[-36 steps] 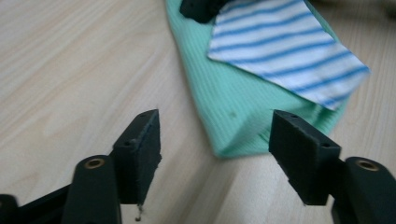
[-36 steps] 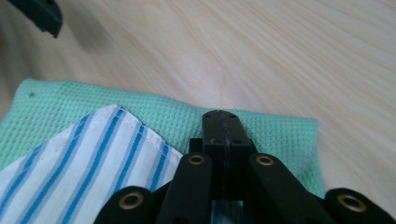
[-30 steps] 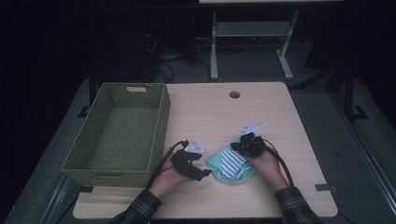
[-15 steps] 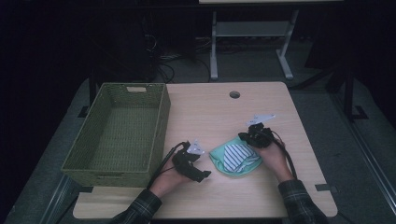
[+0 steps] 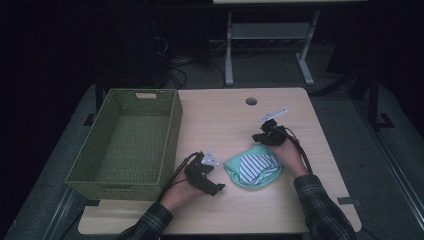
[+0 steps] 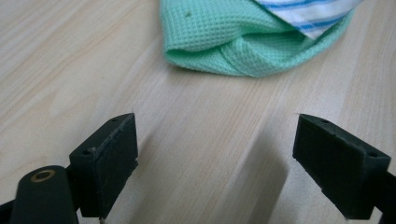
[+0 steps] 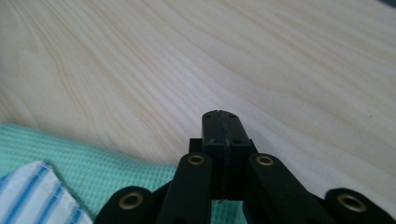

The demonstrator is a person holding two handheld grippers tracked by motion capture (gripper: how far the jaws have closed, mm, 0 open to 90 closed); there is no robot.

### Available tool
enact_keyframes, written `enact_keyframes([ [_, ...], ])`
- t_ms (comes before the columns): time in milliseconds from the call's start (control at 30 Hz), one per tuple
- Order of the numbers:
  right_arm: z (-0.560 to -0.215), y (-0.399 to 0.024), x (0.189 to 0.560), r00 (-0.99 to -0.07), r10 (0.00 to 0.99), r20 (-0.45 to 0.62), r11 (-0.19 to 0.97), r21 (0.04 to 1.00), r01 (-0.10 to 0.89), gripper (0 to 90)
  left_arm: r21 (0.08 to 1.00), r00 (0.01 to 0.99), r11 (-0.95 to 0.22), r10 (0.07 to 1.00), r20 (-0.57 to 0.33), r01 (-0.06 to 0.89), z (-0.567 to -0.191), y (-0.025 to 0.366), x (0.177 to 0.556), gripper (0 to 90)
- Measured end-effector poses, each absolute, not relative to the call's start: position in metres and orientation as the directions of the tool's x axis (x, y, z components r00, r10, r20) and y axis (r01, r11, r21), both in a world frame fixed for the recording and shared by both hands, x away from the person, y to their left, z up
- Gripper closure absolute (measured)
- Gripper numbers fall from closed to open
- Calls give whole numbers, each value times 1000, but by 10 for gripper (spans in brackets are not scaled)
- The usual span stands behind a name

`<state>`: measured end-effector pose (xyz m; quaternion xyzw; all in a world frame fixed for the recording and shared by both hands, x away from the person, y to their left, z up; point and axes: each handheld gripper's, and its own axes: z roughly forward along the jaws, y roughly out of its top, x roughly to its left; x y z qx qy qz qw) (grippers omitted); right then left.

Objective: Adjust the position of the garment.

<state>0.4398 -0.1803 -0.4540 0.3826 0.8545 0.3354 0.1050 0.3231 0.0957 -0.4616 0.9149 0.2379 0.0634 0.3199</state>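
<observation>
A mint-green waffle cloth (image 5: 232, 171) lies bunched on the table's front half, with a blue-and-white striped cloth (image 5: 256, 167) folded on top of it. My left gripper (image 5: 217, 189) rests low on the table just left of the bundle. In the left gripper view it (image 6: 217, 140) is open; its jaws have just been opening, with bare wood between them and the green cloth (image 6: 224, 42) and striped cloth (image 6: 313, 11) ahead. My right gripper (image 5: 259, 137) hovers at the bundle's far right edge. It (image 7: 220, 126) is shut on nothing, above the green cloth (image 7: 70, 149) and striped cloth (image 7: 32, 191).
An empty green woven basket (image 5: 172, 125) stands on the left side of the wooden table (image 5: 225, 115). A cable hole (image 5: 251, 101) sits near the far edge. Beyond the table are a dark floor and a metal stand (image 5: 270, 32).
My right gripper has lifted off the bundle and moved away toward the far right. The left gripper stays beside the bundle.
</observation>
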Motion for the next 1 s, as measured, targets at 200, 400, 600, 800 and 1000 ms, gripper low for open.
enact_keyframes([
  [200,-460,-189,438,-682,726,92,486,633,602,900,601,882,-699,471,-21,388,-464,94,323,129],
  [400,-462,-200,431,-686,721,101,486,632,604,900,602,885,-704,466,-10,377,-465,93,322,123],
  [600,-461,-210,423,-697,711,98,498,629,597,900,608,884,-700,468,-5,374,-466,93,321,122],
  [800,-460,-217,415,-708,699,105,501,635,589,900,608,884,-701,467,-5,373,-466,93,321,122],
  [1000,-460,-227,403,-716,691,98,511,634,580,900,609,885,-700,466,-7,374,-466,93,321,122],
])
